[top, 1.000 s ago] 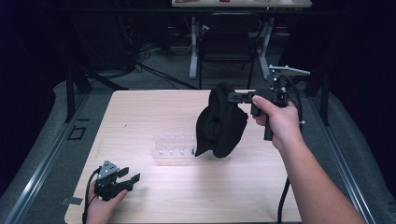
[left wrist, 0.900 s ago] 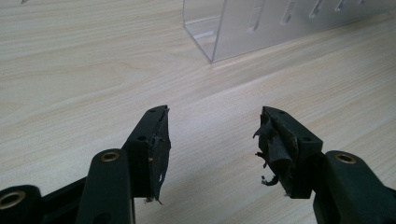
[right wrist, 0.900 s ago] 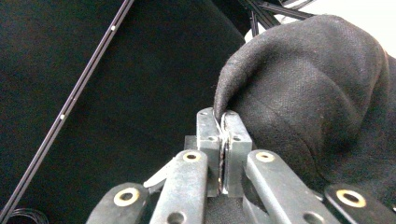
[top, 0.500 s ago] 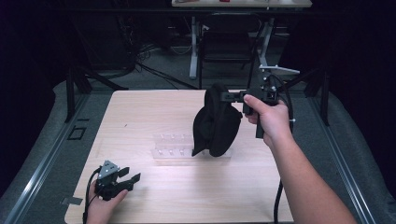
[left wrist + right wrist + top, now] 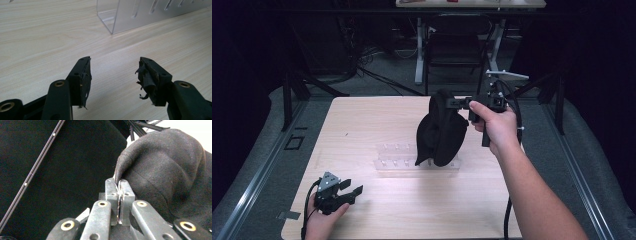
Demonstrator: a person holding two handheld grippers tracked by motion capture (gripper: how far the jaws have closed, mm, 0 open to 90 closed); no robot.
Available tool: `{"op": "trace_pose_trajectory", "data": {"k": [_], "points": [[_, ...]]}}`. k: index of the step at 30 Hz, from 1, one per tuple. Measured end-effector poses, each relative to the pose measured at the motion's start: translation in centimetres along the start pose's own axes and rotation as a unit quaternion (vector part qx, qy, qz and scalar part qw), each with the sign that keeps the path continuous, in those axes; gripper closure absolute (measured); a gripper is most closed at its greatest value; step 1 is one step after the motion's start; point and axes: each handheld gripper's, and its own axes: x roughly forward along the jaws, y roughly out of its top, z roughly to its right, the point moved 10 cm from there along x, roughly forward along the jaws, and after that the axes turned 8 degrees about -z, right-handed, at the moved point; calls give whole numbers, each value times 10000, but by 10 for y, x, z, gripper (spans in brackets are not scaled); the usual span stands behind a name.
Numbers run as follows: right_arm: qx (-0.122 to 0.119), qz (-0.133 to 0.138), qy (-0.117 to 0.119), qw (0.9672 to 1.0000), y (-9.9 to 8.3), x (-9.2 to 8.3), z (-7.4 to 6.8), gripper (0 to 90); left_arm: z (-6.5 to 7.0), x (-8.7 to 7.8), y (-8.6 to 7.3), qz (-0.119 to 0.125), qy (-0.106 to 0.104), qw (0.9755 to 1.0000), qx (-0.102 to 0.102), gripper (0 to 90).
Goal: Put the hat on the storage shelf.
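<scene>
Centrally, right gripper (image 5: pixel 460 103) pinches black cloth (image 5: pixel 439 132) by 1 edge, dangling over clear rack (image 5: pixel 394 159); left gripper (image 5: pixel 348 190), lower left, rests open, empty, on tabletop (image 5: pixel 362 120).

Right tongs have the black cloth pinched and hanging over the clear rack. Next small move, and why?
Probably bring the left tongs up to the cloth's hanging lower edge. The right tongs are shut on a fold of the black cloth, which hangs bunched over the clear rack. The left tongs rest open on the table, holding nothing, so they are free to grip and spread it.
</scene>
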Motion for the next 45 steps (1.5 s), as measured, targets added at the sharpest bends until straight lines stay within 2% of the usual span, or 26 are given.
{"op": "trace_pose_trajectory", "data": {"k": [10, 11, 15, 18, 22, 28, 29, 30, 31, 32, 36, 38, 39, 45], "points": [[-27, -33, 94, 9999, -1, 10, -5, 885, 5, -1, 3, 54, -54, 10000, 42, 457], [-35, -45, 96, 9999, -2, 10, -6, 886, 6, 0, 3, 42, -57, 9999, 93, 463], [-40, -63, 179, 9998, -3, 17, -9, 885, 10, -1, 7, 58, -142, 9998, 115, 490], [-33, -74, 250, 9997, -4, 21, -12, 885, 16, -4, 13, 158, -231, 9995, 143, 502], [7, -83, 322, 9994, -5, 24, -13, 884, 30, -9, 26, 286, -452, 9984, 170, 511], [6, -106, 364, 9993, -6, 27, -14, 884, 56, -8, 54, 418, -585, 9956, 608, 524], [6, -106, 364, 9993, -6, 27, -14, 884, 56, -8, 54, 418, -585, 9956, 608, 524], [25, -87, 384, 9992, -5, 28, -15, 883, 64, -6, 63, 463, -632, 9947, 672, 524], [22, -88, 387, 9992, -6, 29, -15, 883, 64, -6, 63, 463, -632, 9947, 672, 527], [17, -98, 388, 9992, -6, 29, -15, 883, 72, -4, 71, 483, -675, 9937, 751, 527], [20, -94, 409, 9991, -6, 31, -16, 883, 86, -1, 86, 532, -762, 9918, 874, 536], [11, -107, 426, 9990, -6, 31, -16, 883, 89, 0, 89, 521, -772, 9916, 897, 537], [8, -105, 428, 9990, -6, 32, -16, 883, 96, 1, 95, 540, -786, 9907, 973, 537], [6, -88, 414, 9991, -6, 31, -17, 882, 112, 6, 108, 506, -786, 9886, 1184, 538]]}}
